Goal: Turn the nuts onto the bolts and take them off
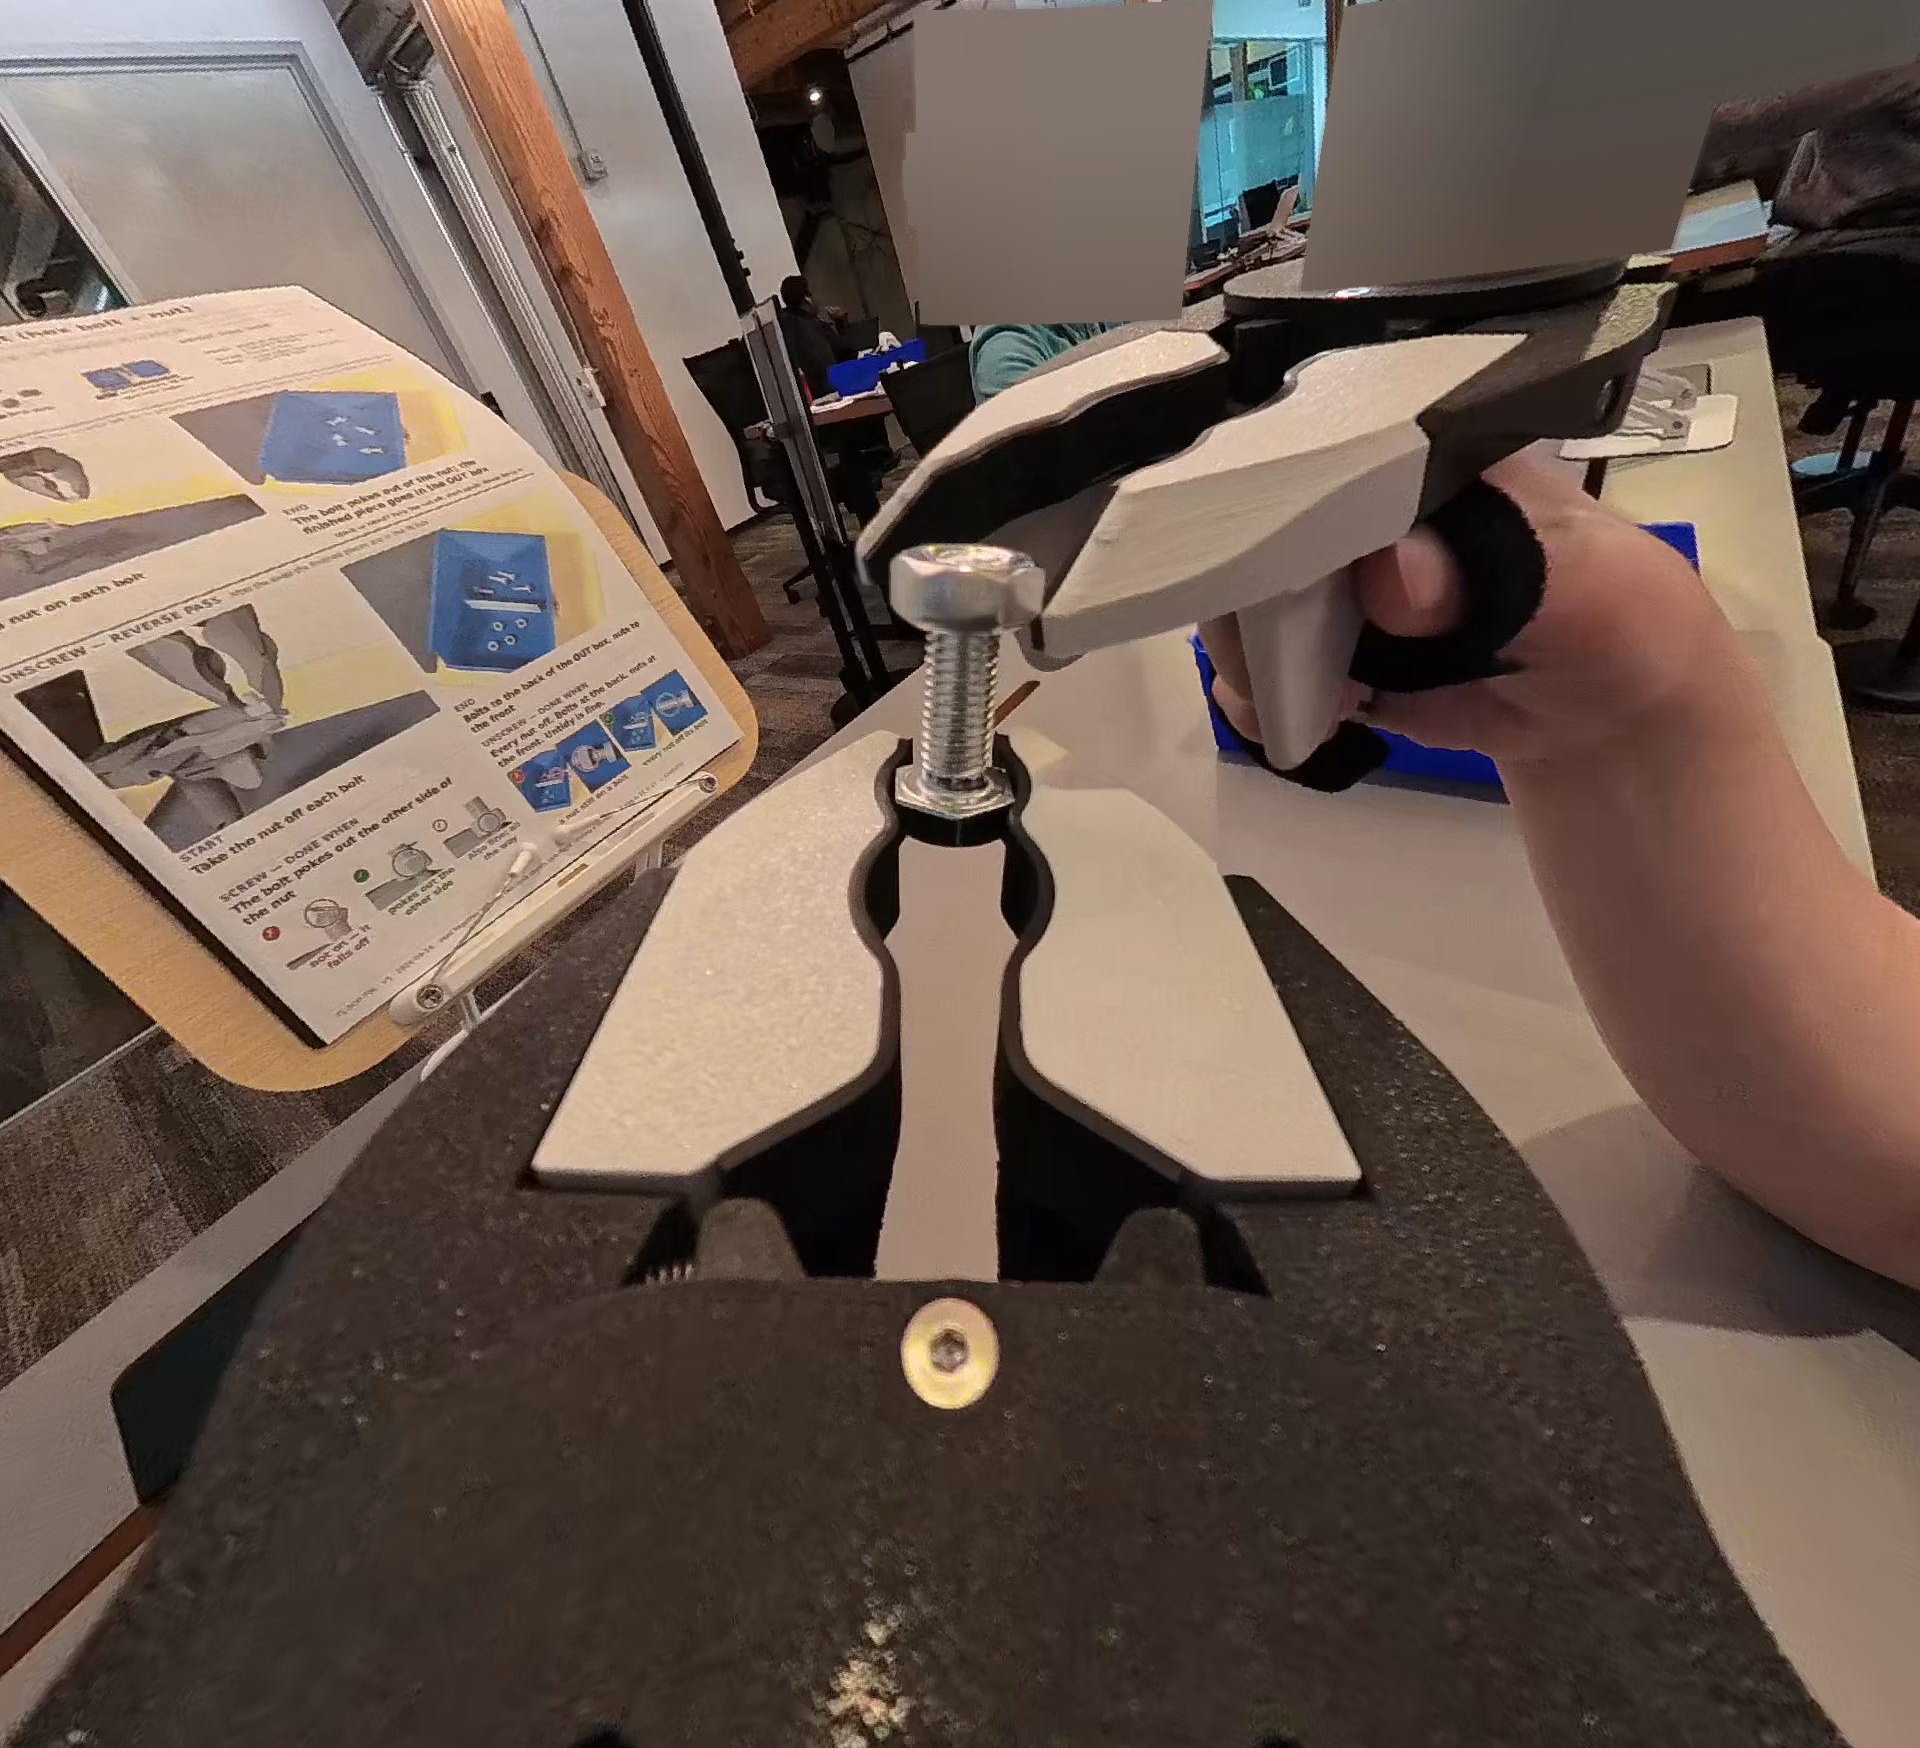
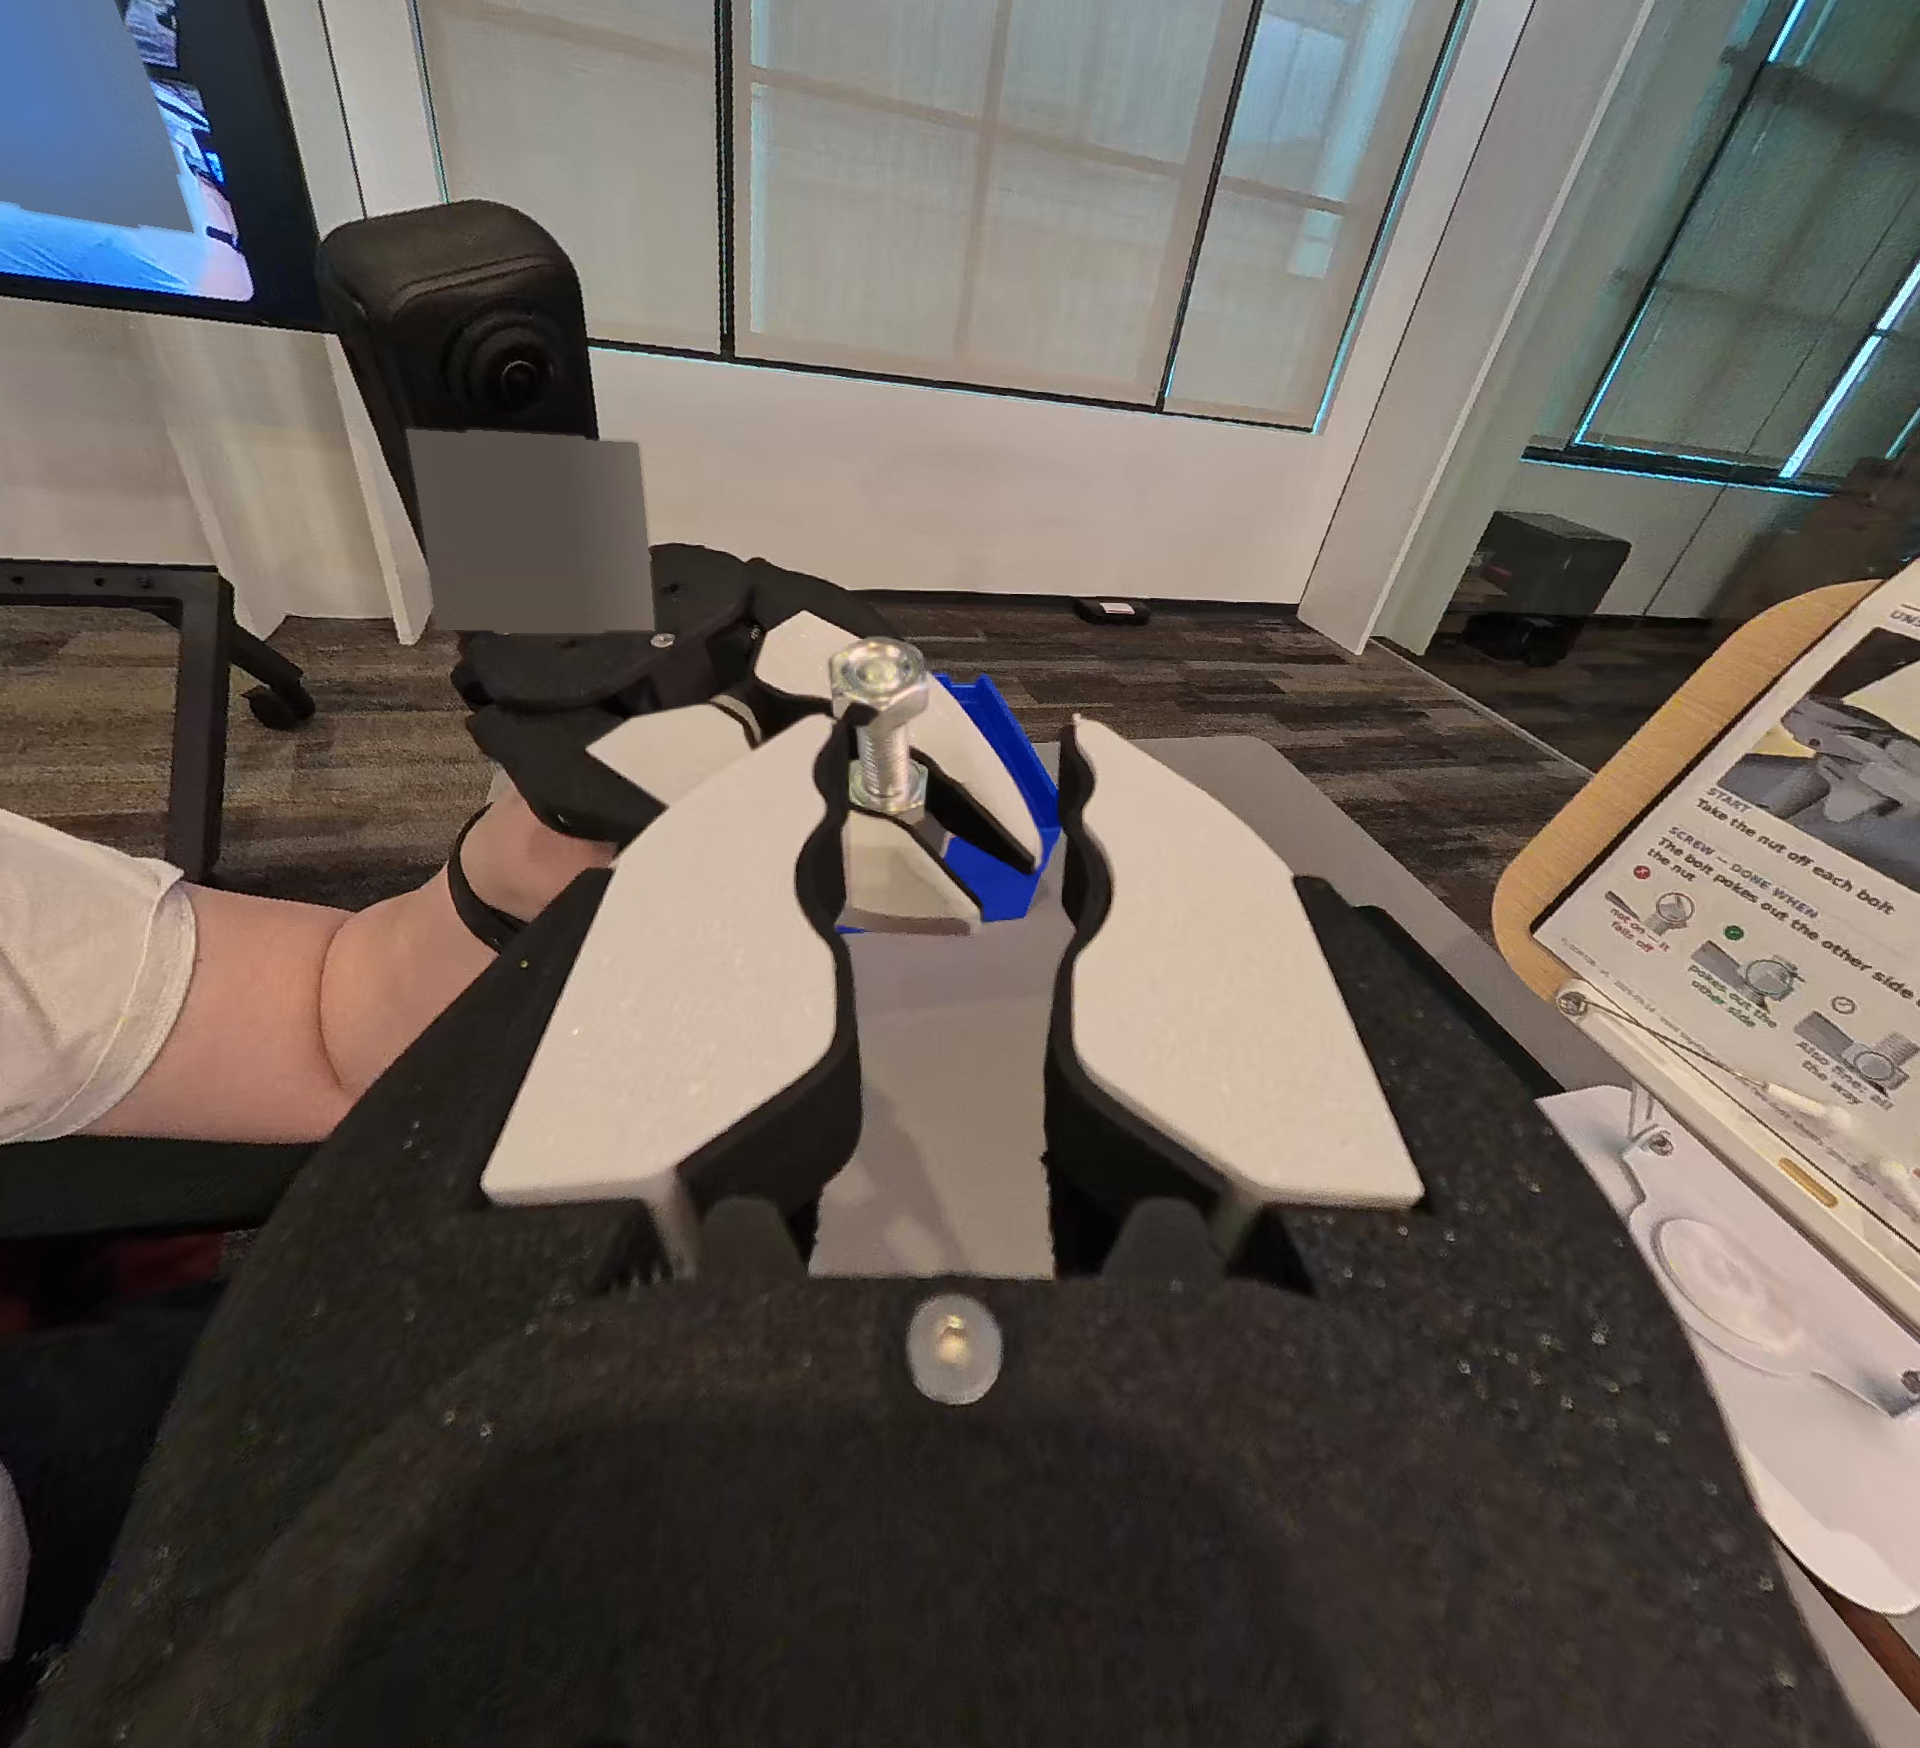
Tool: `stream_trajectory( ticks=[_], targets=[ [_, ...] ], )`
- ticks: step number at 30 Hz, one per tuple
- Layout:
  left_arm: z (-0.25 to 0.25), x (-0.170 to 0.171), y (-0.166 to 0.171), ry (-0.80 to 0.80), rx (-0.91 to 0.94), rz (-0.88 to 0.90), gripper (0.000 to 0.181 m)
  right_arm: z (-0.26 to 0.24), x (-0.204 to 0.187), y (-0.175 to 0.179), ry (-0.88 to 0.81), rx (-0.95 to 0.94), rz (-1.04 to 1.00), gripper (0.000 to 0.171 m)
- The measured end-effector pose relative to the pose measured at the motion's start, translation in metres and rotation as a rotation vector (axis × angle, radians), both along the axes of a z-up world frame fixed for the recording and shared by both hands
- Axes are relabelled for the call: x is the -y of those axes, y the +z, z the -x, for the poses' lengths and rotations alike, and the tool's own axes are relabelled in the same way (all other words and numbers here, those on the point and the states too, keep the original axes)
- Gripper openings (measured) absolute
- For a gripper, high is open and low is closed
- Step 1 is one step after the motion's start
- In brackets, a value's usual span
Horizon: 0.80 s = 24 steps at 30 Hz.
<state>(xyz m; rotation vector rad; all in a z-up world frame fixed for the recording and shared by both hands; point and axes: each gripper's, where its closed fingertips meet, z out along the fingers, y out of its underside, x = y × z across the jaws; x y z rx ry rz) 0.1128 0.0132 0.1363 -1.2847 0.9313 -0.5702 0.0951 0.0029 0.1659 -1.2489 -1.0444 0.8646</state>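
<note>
A silver hex bolt stands upright, head up, with a silver nut near the bottom of its thread. My left gripper is shut on the nut, which sits in the notch at its fingertips. My right gripper reaches in from the right at the height of the bolt head. In the right wrist view my right gripper is open with its jaws wide apart. There the bolt and the nut sit just by its left fingertip. The left gripper comes in from the left.
An instruction sheet on a wooden stand leans at the left of the grey table; it also shows in the right wrist view. A blue bin sits behind the right hand. White paper lies below the stand. My left and right fingertips are right by each other.
</note>
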Motion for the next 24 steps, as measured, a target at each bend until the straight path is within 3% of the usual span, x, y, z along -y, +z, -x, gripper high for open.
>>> stream_trajectory(
  ticks=[11,24],
  targets=[
    [0.000,-0.005,-0.004,0.025,-0.023,-0.007,0.014,-0.006,0.003,-0.002,-0.008,0.033,0.007,0.038],
    [0.019,-0.055,-0.026,0.225,-0.083,0.016,0.014,-0.026,-0.035,-0.032,-0.172,0.059,0.287,0.036]
  ],
)
